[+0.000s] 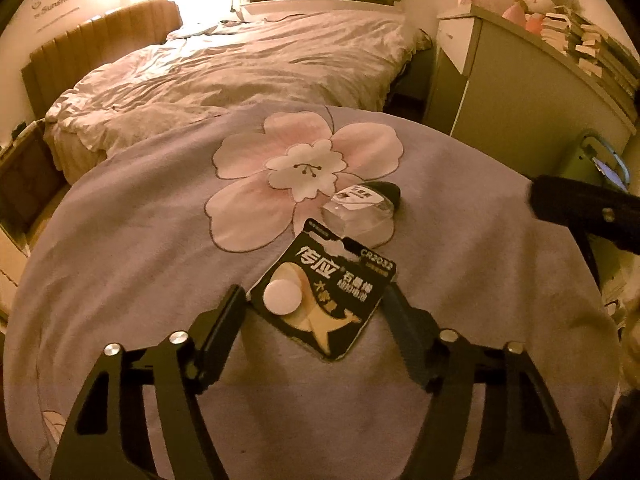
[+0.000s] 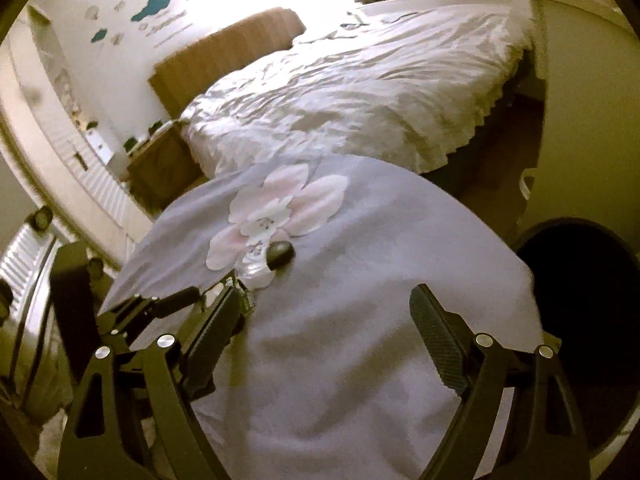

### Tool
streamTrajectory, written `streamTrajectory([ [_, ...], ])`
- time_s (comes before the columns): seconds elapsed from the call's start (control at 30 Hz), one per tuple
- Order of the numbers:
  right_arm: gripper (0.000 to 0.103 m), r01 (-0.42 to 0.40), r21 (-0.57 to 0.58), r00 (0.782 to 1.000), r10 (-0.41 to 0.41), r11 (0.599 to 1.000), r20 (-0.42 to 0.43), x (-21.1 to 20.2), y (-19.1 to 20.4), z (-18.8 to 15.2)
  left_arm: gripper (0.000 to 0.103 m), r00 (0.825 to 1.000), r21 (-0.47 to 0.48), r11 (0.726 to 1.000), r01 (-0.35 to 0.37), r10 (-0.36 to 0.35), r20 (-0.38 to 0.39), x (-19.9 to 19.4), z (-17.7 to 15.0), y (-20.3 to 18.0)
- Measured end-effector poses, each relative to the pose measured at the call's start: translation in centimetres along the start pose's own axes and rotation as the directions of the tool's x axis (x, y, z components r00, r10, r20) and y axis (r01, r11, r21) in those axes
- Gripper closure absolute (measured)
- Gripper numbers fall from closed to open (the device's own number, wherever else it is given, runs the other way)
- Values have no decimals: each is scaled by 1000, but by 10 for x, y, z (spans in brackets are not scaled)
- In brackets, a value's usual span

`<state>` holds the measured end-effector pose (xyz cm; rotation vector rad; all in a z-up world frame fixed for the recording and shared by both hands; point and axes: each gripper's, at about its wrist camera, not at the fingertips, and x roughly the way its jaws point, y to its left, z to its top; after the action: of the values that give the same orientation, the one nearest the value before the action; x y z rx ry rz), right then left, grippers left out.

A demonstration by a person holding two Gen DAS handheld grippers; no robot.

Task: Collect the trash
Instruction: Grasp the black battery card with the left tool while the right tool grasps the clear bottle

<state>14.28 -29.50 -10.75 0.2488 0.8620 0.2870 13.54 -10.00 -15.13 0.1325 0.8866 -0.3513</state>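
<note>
Left gripper (image 1: 316,304) is straddling the black battery card (image 1: 324,296) on the lilac cloth (image 1: 140,240), both fingers sitting at the card's edges; actual pinch cannot be confirmed. Just beyond the fingertips, a clear plastic blister (image 1: 358,210) is lying. Right gripper (image 2: 328,312) is hovering wide open, nothing between its fingers, with a dark round bin (image 2: 580,280) beside its right finger.

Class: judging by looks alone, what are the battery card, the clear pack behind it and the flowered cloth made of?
Battery card: probably glossy printed cardboard; flat, with crisp edges.
Clear pack: likely thin transparent plastic; see-through, with glints and a paper label.
Flowered cloth: soft matte fabric; it drapes and shows faint wrinkles.
</note>
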Motion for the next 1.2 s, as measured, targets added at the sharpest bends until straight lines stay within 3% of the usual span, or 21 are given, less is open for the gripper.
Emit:
streamTrajectory([
  [0.03,17,0,-13,1000,0,1000,-7,5,4,2,46,1000,-4,1000,-1,1,2,0,0,2],
  [0.07,18,1,-28,1000,-2,1000,-16,13,9,5,62,999,-10,999,-31,31,8,-1,0,6],
  [0.1,19,2,-39,1000,-3,999,-24,18,13,7,68,1000,-27,999,-17,17,10,-3,-1,10],
  [0.17,20,4,-67,999,-7,998,-41,29,22,11,75,1000,-49,999,15,-14,13,-4,-1,19],
  [0.3,21,15,-118,997,-24,993,-77,57,41,20,74,998,-48,997,54,-54,16,-6,-3,25],
  [0.43,21,29,-163,993,-47,986,-107,76,54,25,70,998,-24,997,67,-67,21,-8,-5,24],
  [0.53,21,51,-214,988,-81,976,-132,90,65,25,52,994,-13,994,106,-106,22,-8,-5,24],
  [0.57,21,56,-228,986,-90,972,-140,94,67,25,38,995,-4,995,102,-102,20,-9,-5,23],
  [0.6,27,65,-244,984,-103,968,-147,98,69,24,27,996,9,996,85,-85,16,-8,-5,21],
  [0.63,39,79,-263,980,-123,962,-158,103,69,22,24,997,16,997,80,-81,15,-8,-5,20],
  [0.7,49,84,-271,980,-129,959,-152,104,66,22,24,996,41,996,84,-84,10,-7,-4,17],
  [0.93,49,42,-127,988,-61,991,-144,87,35,25,22,1000,141,990,26,-24,-10,5,4,6],
  [1.1,49,-9,-19,993,7,1000,-114,68,13,23,22,1000,192,981,30,-30,-2,11,12,-4],
  [1.2,49,6,-2,995,-6,1000,-96,60,7,22,22,999,236,971,43,-45,3,14,16,-12],
])
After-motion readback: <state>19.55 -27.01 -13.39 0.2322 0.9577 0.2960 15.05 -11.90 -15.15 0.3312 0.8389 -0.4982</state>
